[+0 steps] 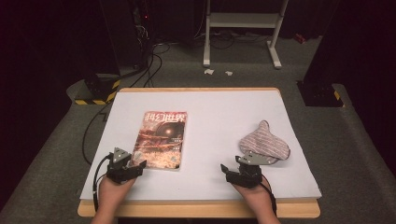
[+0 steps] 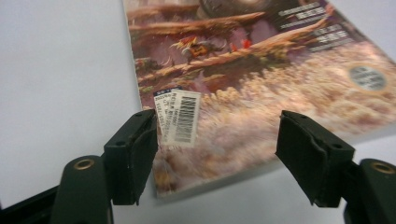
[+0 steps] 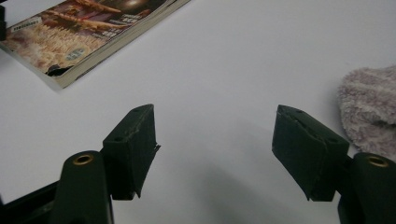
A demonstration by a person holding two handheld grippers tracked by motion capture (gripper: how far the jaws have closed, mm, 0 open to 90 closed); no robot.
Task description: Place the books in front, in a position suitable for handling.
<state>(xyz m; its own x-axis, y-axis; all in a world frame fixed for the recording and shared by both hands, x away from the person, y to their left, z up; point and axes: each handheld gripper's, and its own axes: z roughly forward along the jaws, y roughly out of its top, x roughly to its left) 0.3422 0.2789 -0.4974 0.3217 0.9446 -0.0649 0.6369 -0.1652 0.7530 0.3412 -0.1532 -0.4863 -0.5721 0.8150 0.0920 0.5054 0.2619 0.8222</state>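
From the high view, the magazine (image 1: 160, 139) lies flat on the white bench (image 1: 210, 116), left of middle, and the left gripper (image 1: 138, 164) sits right at its near left corner with the fingers apart. The right gripper (image 1: 227, 169) is parked over bare bench near the front edge, fingers also apart, with a striped cloth (image 1: 265, 142) just beyond it on the right. Biggest worry here, I think: a flat mag on a smooth sheet gives nothing to bite, so pushing in could just slide the whole thing away. In the left gripper view the near corner of the magazine (image 2: 261, 84) sits between the two fingers (image 2: 133, 154), and the barcode sticker (image 2: 179, 116) is right by the left one. Nothing is clamped, the pads don't press on anything. If the fingers close from here they might catch only the cover and peel it up or crease it, or scrape the sticker, instead of taking the full stack of pages. Coming in too steep could also jam a fingertip into the bench. In the right gripper view the fingers (image 3: 133, 149) stand wide over plain white surface, the magazine (image 3: 79, 37) is well off at the upper left and the cloth (image 3: 369, 109) is close on the right. Risk there, I'd guess, is that any sweep sideways drags the cloth along, and that hand is too far off to steady the mag if it skates.
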